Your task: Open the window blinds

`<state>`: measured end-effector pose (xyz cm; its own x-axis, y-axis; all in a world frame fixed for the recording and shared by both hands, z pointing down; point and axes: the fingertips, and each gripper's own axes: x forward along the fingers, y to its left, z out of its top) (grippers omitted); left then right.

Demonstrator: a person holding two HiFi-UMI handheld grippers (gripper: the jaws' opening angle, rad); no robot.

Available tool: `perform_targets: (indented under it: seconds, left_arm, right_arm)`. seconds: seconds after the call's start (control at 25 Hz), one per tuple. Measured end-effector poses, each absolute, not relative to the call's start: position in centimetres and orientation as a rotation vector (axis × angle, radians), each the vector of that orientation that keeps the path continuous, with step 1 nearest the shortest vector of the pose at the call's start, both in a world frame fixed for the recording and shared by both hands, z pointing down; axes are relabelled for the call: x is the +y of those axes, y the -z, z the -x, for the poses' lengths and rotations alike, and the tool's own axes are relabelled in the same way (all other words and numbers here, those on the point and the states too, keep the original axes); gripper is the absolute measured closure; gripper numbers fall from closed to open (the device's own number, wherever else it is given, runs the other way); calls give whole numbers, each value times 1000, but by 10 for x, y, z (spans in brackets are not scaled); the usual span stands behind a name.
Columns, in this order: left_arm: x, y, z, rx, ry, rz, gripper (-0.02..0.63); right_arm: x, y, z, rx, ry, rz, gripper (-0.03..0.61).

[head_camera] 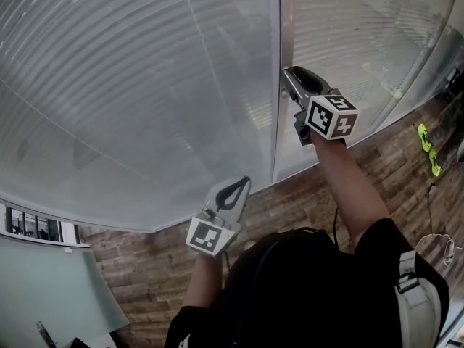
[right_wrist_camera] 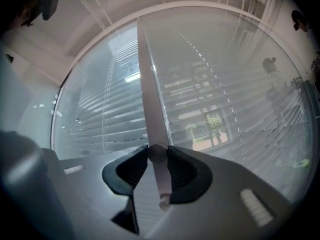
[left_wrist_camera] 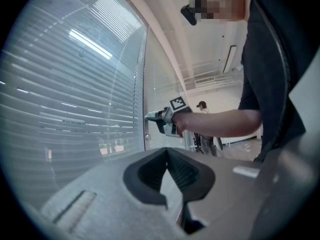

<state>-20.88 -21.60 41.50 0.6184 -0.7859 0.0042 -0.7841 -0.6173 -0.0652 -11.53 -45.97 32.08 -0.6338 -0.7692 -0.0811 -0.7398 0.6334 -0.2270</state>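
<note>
While you are standing at the glass, your right tool (head_camera: 291,77) is reaching out level to the vertical frame post (head_camera: 278,122) between the two panes. Its jaws are clamping on a small round knob (right_wrist_camera: 158,151) that is sticking out from that post. The knob is sitting right between the two dark pads (right_wrist_camera: 131,169), touching both. The window blinds (head_camera: 130,85) are hanging behind the glass on both sides of the post, with the slats running horizontal. Daylight and some greenery are showing through the gaps in the right pane. Your left tool (head_camera: 243,183) is hanging lower and nearer your body, well apart from the post, with jaws resting together at the tips and gripping nothing. Wood-plank floor (head_camera: 145,267) is running along under the glass
</note>
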Motion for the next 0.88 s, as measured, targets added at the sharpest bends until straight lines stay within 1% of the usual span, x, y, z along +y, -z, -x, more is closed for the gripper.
perform_targets:
  seconds: [0.64, 0.88]
  left_arm:
    - [-219, -417, 194, 1320, 29, 2805, 609]
    - [-224, -418, 188, 1284, 53, 2819, 609]
  right_arm:
    - [-458, -322, 116, 2732, 199, 1250, 444]
    - [-451, -328, 113, 2819, 105, 1229, 390]
